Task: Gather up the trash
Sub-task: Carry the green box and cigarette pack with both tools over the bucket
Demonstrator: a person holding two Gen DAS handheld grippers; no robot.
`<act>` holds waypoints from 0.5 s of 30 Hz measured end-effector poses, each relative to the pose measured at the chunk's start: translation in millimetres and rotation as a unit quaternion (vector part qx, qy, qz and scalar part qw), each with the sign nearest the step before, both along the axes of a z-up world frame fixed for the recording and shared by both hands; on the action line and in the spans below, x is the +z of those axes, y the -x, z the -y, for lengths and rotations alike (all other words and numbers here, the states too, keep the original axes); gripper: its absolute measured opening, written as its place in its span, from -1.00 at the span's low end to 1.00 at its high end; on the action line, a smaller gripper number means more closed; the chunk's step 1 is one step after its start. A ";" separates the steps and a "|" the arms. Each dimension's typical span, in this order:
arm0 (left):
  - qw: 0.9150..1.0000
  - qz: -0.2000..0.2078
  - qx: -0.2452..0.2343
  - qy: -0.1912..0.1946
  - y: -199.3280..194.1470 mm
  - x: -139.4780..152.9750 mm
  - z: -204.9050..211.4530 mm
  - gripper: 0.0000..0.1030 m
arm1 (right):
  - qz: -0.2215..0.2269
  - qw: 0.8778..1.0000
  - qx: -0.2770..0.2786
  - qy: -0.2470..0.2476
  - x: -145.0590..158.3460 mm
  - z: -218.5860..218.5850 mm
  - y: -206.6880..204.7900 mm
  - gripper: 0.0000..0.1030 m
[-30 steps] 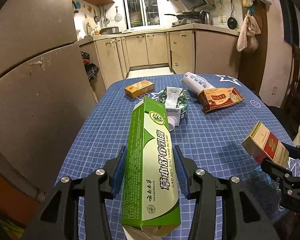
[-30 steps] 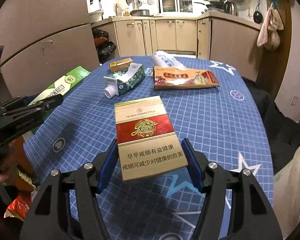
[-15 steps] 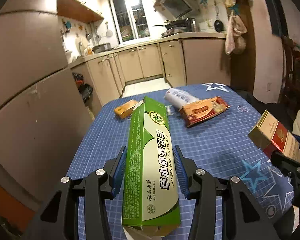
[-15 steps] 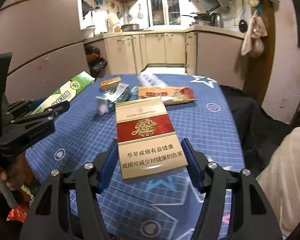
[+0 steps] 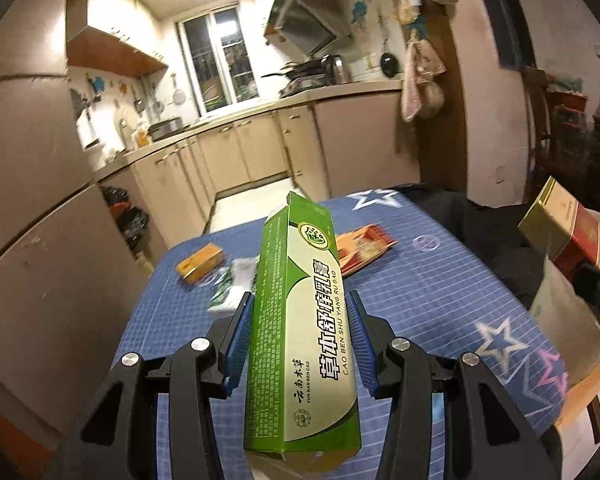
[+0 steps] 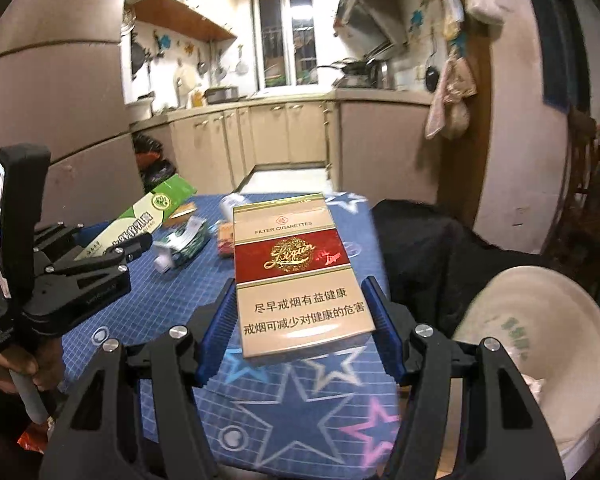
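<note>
Above the near end of a blue grid-patterned table (image 6: 172,300) printed with stars, the left gripper (image 5: 298,332) is clamped on a long green toothpaste box (image 5: 300,328), its blue pads pressed against both long sides, with the box's open far end pointing toward the kitchen cabinets (image 5: 260,152). The right gripper (image 6: 300,320) grips a red-and-gold cigarette carton (image 6: 296,276) flat between its pads, warning text facing up. Seen from the right wrist camera, the left gripper (image 6: 112,254) and its green box (image 6: 148,216) hang to the left of the carton, over the table's left edge; from the left wrist camera, the carton (image 5: 568,228) floats off the table's right side.

Beyond the toothpaste box, more litter lies on the table: a small orange box (image 5: 200,266) to its left, a crumpled green-and-white packet (image 5: 232,288) just beside that, and a red-and-orange flat packet (image 5: 360,248) to its right. A white bucket (image 6: 540,344) lined with a printed plastic bag stands off the table's near right corner, below and to the right of the carton.
</note>
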State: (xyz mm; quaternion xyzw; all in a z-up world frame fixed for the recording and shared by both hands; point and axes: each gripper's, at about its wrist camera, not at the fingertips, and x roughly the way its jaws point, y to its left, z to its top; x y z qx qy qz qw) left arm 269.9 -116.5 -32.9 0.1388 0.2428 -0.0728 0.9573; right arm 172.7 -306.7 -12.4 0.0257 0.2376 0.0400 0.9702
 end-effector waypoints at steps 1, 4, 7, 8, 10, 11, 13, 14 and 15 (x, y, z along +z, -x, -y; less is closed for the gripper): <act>1.000 0.001 -0.007 0.001 0.4 1.5 7.5 -0.08 | 0.004 1.000 -0.010 0.000 3.2 9.1 4.1 0.15; 0.999 0.006 -0.031 -0.001 0.6 6.6 31.7 -0.08 | 0.013 0.999 -0.036 0.002 9.4 30.6 14.2 0.15; 0.998 0.009 -0.057 -0.003 2.8 9.1 57.6 -0.08 | 0.020 0.998 -0.064 0.002 13.5 51.7 25.4 0.15; 0.998 0.010 -0.066 -0.004 3.9 9.7 68.4 -0.08 | 0.021 0.997 -0.073 0.002 14.1 59.1 28.7 0.15; 0.996 0.010 -0.084 -0.006 5.9 10.5 87.5 -0.08 | 0.024 0.996 -0.088 0.001 15.7 71.5 34.8 0.14; 0.996 0.010 -0.092 -0.007 7.0 10.7 96.3 -0.08 | 0.027 0.995 -0.098 -0.001 16.8 80.4 39.3 0.14; 0.994 0.011 -0.107 -0.009 9.7 10.5 113.1 -0.08 | 0.029 0.994 -0.110 -0.003 17.5 90.8 42.6 0.14; 0.993 0.010 -0.115 -0.010 10.7 10.1 121.5 -0.08 | 0.031 0.993 -0.117 -0.003 17.8 97.6 45.9 0.14; 0.992 0.010 -0.122 -0.011 11.7 9.9 128.9 -0.08 | 0.032 0.992 -0.124 -0.002 17.5 101.8 48.9 0.14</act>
